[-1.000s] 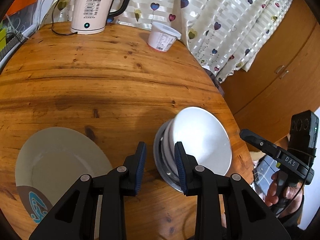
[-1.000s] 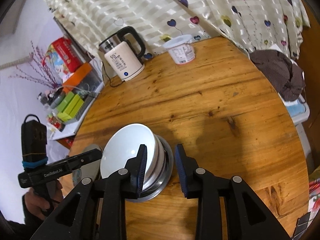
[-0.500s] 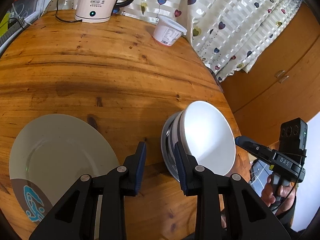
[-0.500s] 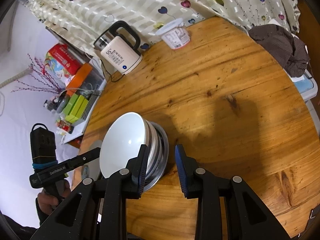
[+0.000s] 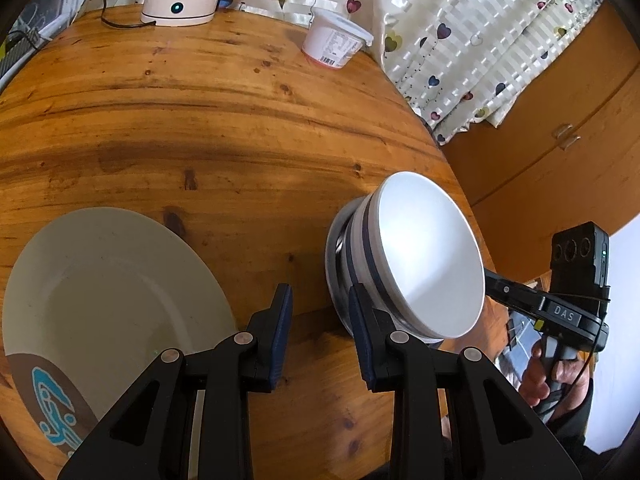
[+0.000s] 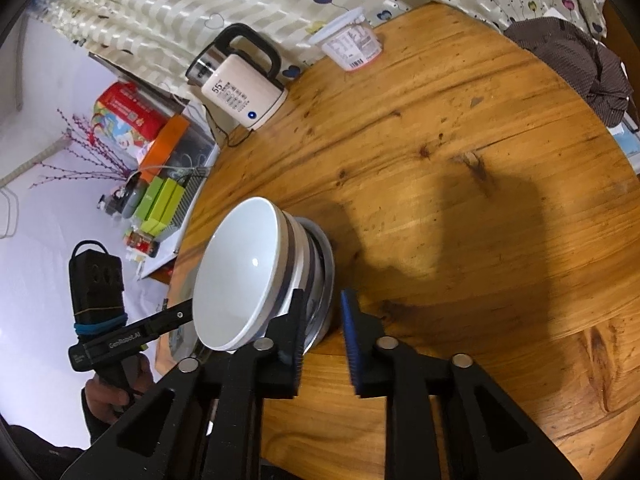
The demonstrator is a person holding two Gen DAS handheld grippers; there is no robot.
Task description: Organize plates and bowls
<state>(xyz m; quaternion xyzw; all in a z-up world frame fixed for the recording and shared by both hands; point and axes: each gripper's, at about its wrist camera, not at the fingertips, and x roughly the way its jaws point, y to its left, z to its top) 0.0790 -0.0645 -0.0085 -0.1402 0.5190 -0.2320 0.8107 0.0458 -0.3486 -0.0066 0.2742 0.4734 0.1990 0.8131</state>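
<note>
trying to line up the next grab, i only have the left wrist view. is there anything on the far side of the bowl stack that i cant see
Observer: Bare wood there; the table lies open beside the bowl stack, crossed only by shadows.
Operator: where's the right gripper
Observer: The right gripper is open, at the stack's near edge, gripping nothing.
Operator: anything off the table on that side
Observer: A brown cloth lies heaped past the far right rim.

Bright even light, sharp focus, fisheye-bent edges, dark shadows across table (image 6: 460,208)
</note>
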